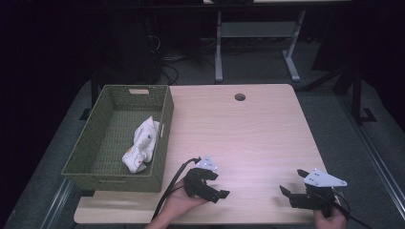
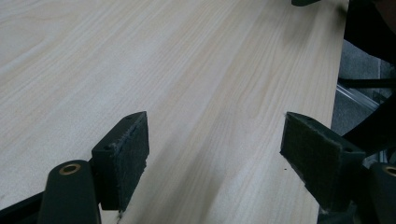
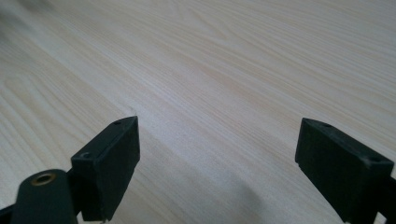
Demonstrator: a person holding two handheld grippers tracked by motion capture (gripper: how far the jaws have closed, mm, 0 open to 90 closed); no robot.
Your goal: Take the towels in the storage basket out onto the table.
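Cloth: one white, patterned and crumpled piece lies in the one green woven basket, against its right wall, well apart from both grippers. Nearest, at the table's front edge, two grippers are each held in a hand. The left gripper sits just right of the basket's front corner, jaws spread wide over bare wood. The right gripper is near the right front corner, jaws likewise spread, gripping nothing. Farther back, one round hole marks the tabletop.
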